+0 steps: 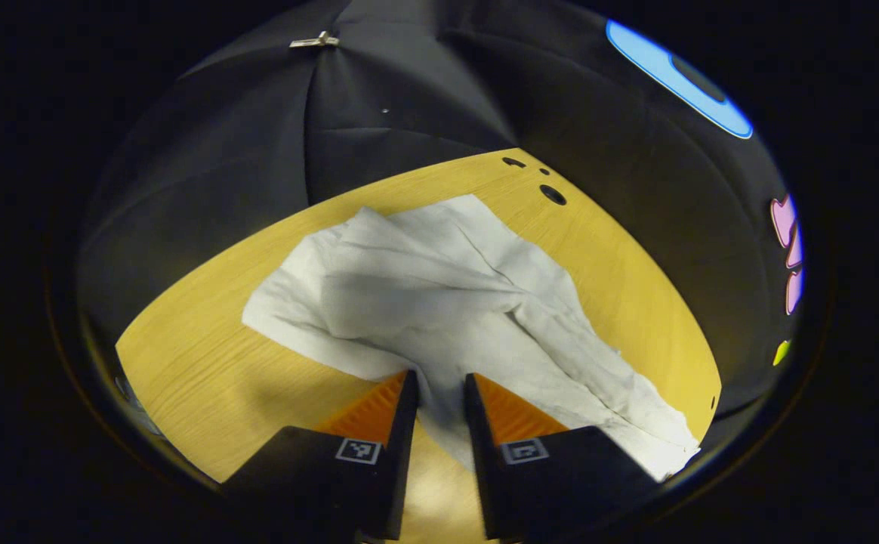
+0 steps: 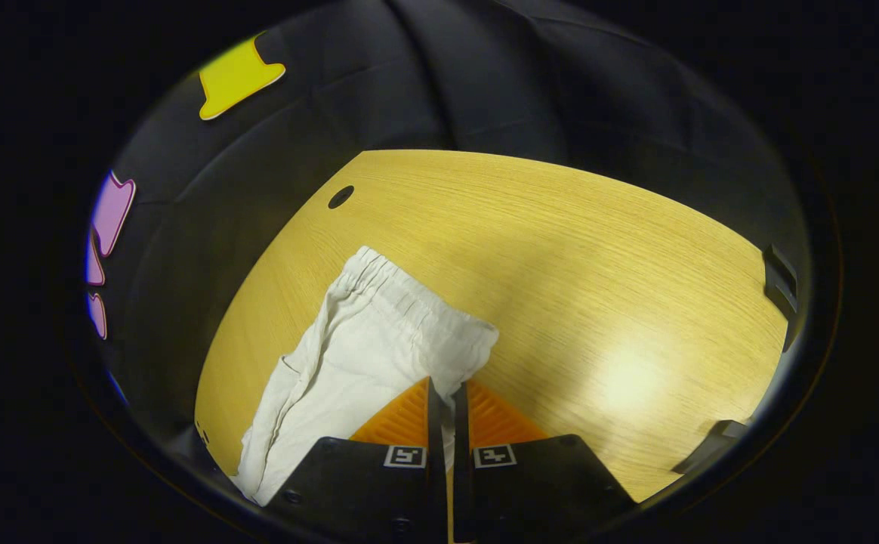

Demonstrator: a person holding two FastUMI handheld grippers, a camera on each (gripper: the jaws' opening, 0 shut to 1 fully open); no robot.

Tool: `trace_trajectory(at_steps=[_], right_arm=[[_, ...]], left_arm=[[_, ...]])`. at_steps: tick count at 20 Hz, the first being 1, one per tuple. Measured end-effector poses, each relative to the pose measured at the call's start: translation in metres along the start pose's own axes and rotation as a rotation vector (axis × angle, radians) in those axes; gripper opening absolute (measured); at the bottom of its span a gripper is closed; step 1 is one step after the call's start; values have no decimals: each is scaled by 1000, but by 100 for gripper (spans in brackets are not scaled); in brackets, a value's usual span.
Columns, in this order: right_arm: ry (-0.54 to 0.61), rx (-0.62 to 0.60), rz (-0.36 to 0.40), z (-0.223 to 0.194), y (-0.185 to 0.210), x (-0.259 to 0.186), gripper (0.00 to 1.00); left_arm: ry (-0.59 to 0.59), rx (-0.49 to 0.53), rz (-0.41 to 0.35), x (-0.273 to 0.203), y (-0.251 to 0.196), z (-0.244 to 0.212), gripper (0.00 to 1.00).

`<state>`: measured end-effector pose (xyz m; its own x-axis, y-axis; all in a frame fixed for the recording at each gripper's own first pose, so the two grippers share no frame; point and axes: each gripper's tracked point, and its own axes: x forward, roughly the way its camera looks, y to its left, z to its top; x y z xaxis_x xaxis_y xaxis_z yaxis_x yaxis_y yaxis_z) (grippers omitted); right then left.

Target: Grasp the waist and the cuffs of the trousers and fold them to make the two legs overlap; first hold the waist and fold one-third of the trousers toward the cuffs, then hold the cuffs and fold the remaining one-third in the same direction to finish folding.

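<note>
**Already pinched at the waist, loose at the legs**

Closest in the right gripper view, the right gripper [image 2: 440, 404] has its two fingers drawn nearly together with a thin fold of white cloth clamped between them, at the near edge of the waist. The gathered waistband [image 2: 379, 276] of the trousers [image 2: 356, 355] runs away from the fingers across the wooden table [image 2: 560, 249].

In the left gripper view, the left gripper [image 1: 439, 397] stands with its fingers parted, a clear gap between them, and white cloth lying in that gap; whether either finger touches the cloth I cannot tell. Beyond it the trousers [image 1: 424, 295] lie rumpled on the table [image 1: 205, 378], one leg trailing toward the lower right edge. Farther off, dark round holes [image 1: 552, 194] mark the tabletop near the black cloth wall [image 1: 379, 98].
</note>
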<state>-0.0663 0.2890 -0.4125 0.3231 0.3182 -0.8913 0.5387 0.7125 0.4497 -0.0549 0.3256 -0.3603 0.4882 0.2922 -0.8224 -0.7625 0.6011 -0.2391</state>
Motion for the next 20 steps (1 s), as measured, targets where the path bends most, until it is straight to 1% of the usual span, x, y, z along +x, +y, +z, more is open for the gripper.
trace_trajectory(at_steps=[1, 3, 5, 6, 9, 11, 13, 15, 17, 20], right_arm=[[4, -3, 1, 0, 0, -1, 8], [10, -14, 7, 0, 0, -2, 8], [-1, -24, 17, 1, 0, -3, 8], [-15, -35, 27, 3, 1, -5, 8], [-60, -54, 64, 12, 4, -20, 8], [-89, -43, 90, 19, 8, -30, 8], [-131, -36, 97, 28, 11, -41, 8], [-148, -80, 111, 35, 14, -55, 8], [-165, -148, 144, 41, 23, -69, 8], [-220, -202, 194, 52, 39, -97, 8]], left_arm=[[4, -37, -45, 0, -5, 0, 23], [19, -153, -125, -4, -4, -3, 11], [29, -234, -183, -4, -4, -2, 8], [29, -245, -196, -5, -3, -2, 7], [27, -221, -194, -1, -3, -4, 7], [30, -216, -196, -2, -4, -5, 6], [40, -218, -206, -3, -5, -4, 6], [50, -201, -209, -5, -3, -2, 6], [53, -181, -212, -6, -4, -3, 6], [61, -165, -217, -5, -4, -5, 6]])
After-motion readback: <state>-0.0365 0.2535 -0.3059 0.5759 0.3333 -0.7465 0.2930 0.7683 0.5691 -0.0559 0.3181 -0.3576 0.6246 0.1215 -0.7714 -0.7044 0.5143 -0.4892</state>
